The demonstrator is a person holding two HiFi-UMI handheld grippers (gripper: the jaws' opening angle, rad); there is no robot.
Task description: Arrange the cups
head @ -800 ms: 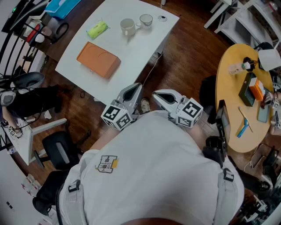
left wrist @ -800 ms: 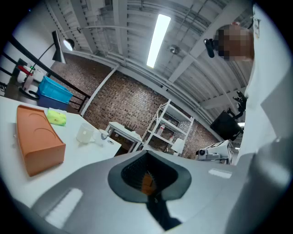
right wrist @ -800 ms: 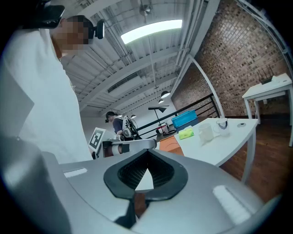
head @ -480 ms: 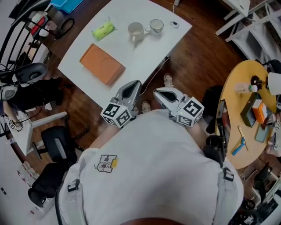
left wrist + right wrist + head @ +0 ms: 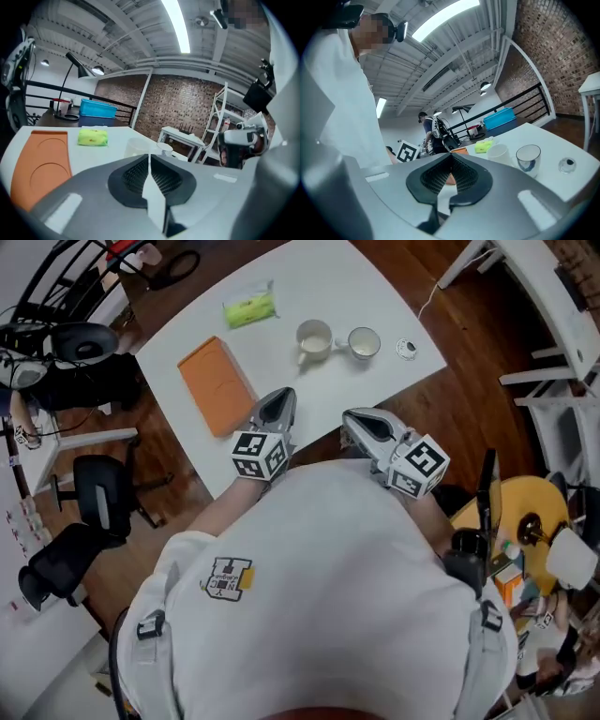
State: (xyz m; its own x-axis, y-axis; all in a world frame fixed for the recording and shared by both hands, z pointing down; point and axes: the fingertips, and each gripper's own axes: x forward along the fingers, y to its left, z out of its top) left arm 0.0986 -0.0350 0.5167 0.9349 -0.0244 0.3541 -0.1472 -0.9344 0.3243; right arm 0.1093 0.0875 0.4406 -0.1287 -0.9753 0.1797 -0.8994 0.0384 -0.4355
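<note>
A white mug [image 5: 313, 337] and a glass cup [image 5: 363, 342] stand side by side on the white table [image 5: 309, 287], toward its right end. My left gripper [image 5: 277, 407] is shut and empty over the table's near edge, close to the orange tray [image 5: 216, 385]. My right gripper [image 5: 361, 424] is shut and empty, just short of the near edge below the cups. The left gripper view shows the mug [image 5: 137, 146] and glass [image 5: 165, 149] beyond its closed jaws. In the right gripper view the mug [image 5: 498, 153] and glass [image 5: 528, 158] stand to the right of its closed jaws.
A green packet [image 5: 249, 308] lies behind the tray and a small round lid [image 5: 406, 349] right of the glass. Black office chairs [image 5: 94, 512] stand to the left on the wood floor. A yellow round table [image 5: 520, 512] with clutter sits at the right.
The person has stepped toward the white table, so it sits nearer in the head view. Both grippers, still shut, have come up to its near edge.
</note>
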